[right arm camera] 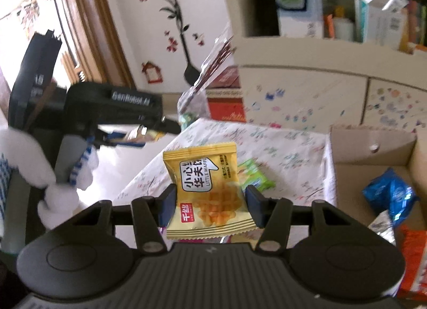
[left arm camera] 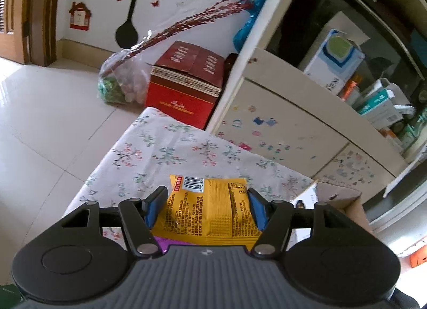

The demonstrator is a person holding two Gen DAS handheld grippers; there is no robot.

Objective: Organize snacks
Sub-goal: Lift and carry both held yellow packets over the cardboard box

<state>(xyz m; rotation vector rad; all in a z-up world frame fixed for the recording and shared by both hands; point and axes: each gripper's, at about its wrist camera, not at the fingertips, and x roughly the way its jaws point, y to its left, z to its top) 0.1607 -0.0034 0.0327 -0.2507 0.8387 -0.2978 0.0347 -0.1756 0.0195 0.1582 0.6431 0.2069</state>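
My left gripper (left arm camera: 205, 202) is shut on a yellow snack packet (left arm camera: 210, 210), its printed back side with a barcode facing up, held above the floral tablecloth (left arm camera: 165, 154). My right gripper (right arm camera: 210, 202) is shut on a yellow waffle packet (right arm camera: 208, 189), front side showing, held above the table. A green snack packet (right arm camera: 253, 175) lies on the cloth just beyond it. A cardboard box (right arm camera: 373, 149) at the right holds a blue packet (right arm camera: 389, 194) and an orange packet (right arm camera: 413, 255). The left gripper body (right arm camera: 112, 106) shows in the right wrist view, at the left.
A red carton (left arm camera: 184, 87) and a plastic bag with twigs (left arm camera: 120, 82) stand on the tiled floor beyond the table. A white cabinet (left arm camera: 293, 127) with stickers and cluttered shelves stands behind the table. The cardboard box's flap (left arm camera: 339, 194) is at the table's right.
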